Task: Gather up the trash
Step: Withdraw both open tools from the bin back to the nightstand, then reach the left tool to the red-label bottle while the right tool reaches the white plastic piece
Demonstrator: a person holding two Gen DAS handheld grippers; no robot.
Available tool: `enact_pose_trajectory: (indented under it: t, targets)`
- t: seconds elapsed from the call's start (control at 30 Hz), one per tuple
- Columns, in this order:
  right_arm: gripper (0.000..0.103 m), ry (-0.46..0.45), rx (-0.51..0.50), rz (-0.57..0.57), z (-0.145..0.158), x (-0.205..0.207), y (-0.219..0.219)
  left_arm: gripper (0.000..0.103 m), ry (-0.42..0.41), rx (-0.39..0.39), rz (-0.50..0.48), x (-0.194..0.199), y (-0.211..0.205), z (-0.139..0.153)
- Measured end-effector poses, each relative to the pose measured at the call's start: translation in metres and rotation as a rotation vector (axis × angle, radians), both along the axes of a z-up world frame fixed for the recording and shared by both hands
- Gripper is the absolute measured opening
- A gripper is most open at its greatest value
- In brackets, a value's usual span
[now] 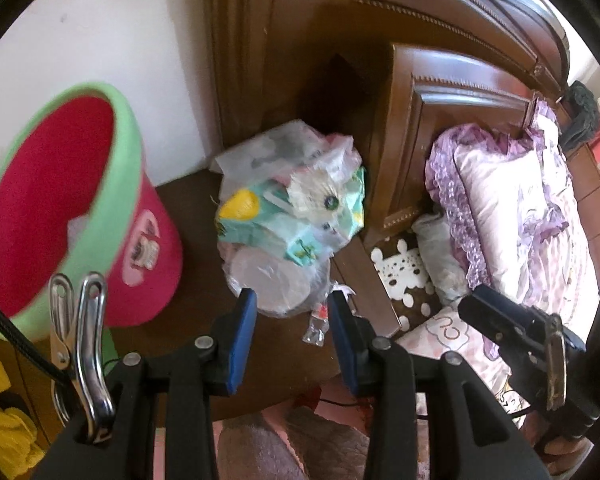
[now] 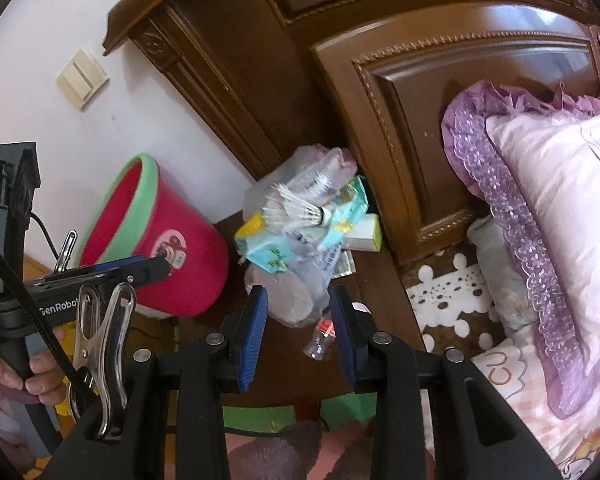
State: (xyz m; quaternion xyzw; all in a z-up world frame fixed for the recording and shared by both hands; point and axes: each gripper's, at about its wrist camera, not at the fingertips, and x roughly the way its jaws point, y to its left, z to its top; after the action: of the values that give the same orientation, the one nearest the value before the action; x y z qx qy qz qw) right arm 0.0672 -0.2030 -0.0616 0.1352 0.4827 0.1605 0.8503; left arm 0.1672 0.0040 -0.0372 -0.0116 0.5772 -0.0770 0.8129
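A heap of trash [image 1: 288, 216] lies on a dark wooden nightstand [image 1: 188, 208]: clear plastic bags, mint-green wrappers, a white shuttlecock [image 2: 300, 206] and a small clear bottle with a red label [image 2: 320, 338]. A red bucket with a green rim [image 1: 80, 208] stands left of the heap and also shows in the right wrist view [image 2: 156, 240]. My left gripper [image 1: 292, 340] is open and empty, just short of the heap. My right gripper [image 2: 300, 336] is open and empty, with the small bottle between its fingers' line of sight.
A wooden headboard [image 2: 420, 120] rises behind the nightstand. A bed with a purple frilled pillow [image 2: 540, 200] lies to the right. A brown dotted cloth [image 2: 448, 296] sits between nightstand and bed. A wall switch [image 2: 82, 78] is on the white wall.
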Motion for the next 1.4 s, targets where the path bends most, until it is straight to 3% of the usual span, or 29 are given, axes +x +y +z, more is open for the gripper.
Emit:
enact_pose_trajectory:
  t: [0.3, 0.5, 0.83, 1.4]
  targets:
    - [0.034, 0.084, -0.02, -0.006, -0.042, -0.003, -0.022, 0.039, 0.091, 0.006, -0.065, -0.015, -0.032, -0.065]
    - [0.034, 0.144, -0.055, 0.0, -0.075, -0.006, -0.028, 0.039, 0.129, -0.014, -0.081, -0.015, -0.048, -0.11]
    - [0.034, 0.218, -0.065, -0.015, -0.121, -0.008, -0.038, 0.039, 0.185, 0.016, -0.117, -0.005, -0.07, -0.184]
    - [0.034, 0.305, -0.039, -0.037, -0.154, -0.015, -0.052, 0.039, 0.209, 0.087, -0.114, 0.012, -0.079, -0.233]
